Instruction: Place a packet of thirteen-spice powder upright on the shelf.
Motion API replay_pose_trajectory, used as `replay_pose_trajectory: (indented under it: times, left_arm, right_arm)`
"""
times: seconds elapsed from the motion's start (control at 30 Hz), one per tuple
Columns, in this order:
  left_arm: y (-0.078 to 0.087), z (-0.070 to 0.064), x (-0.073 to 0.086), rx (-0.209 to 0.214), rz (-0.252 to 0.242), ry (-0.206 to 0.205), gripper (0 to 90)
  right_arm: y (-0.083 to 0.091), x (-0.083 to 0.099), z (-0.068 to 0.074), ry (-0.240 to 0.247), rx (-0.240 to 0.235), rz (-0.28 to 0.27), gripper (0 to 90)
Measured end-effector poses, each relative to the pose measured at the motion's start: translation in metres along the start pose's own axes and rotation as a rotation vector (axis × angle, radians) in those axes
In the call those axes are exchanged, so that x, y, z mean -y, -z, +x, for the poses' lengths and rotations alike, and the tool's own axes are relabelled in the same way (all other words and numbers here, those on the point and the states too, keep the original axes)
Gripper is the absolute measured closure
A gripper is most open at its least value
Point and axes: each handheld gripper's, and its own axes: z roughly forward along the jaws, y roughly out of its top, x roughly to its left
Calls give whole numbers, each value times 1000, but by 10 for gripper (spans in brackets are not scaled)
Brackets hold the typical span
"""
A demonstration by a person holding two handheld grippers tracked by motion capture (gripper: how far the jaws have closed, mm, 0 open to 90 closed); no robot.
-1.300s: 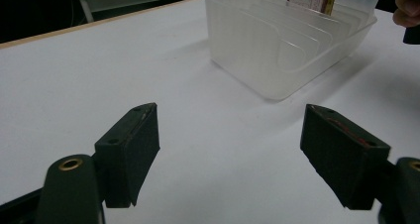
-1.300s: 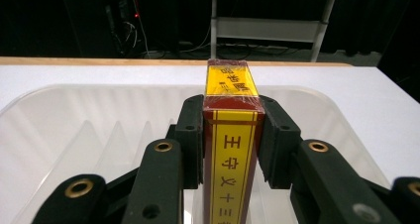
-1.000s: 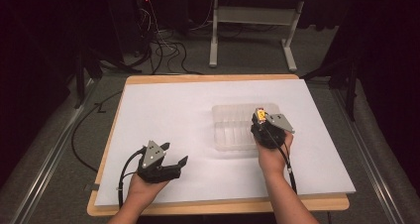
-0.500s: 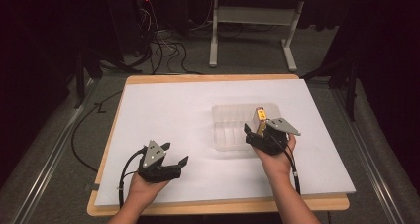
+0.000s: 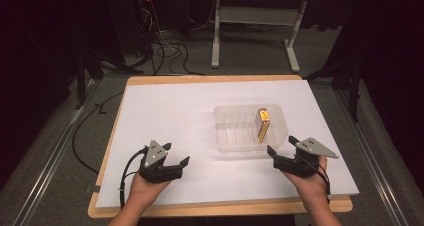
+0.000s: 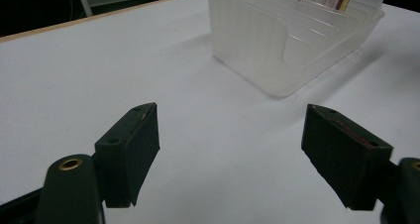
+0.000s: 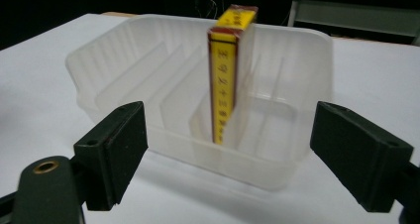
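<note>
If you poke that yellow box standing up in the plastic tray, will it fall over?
Probably not easily. The yellow box is tall, thin and stands on its narrow end, so alone it would tip readily, but it seems to sit in a slot between ribs of the clear tray, which likely props it. The tray looks thin and light, so a push might slide tray and box together.

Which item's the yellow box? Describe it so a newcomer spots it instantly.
On the white table, right of centre, sits a clear ribbed tray. The box stands on edge in a slot at the tray's right end: slim, yellow with dark red edges, the sole coloured thing there.
</note>
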Motion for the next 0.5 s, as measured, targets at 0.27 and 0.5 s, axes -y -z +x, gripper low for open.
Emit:
replay_pose_trajectory:
  times: [0.27,0.5]
  left_arm:
    - [-8,-3,2,16,22,6,229]
    - [-11,-8,3,9,28,0,229]
  right_arm:
    - [13,20,-28,-23,4,12,131]
    - [9,23,-34,-40,12,17,129]
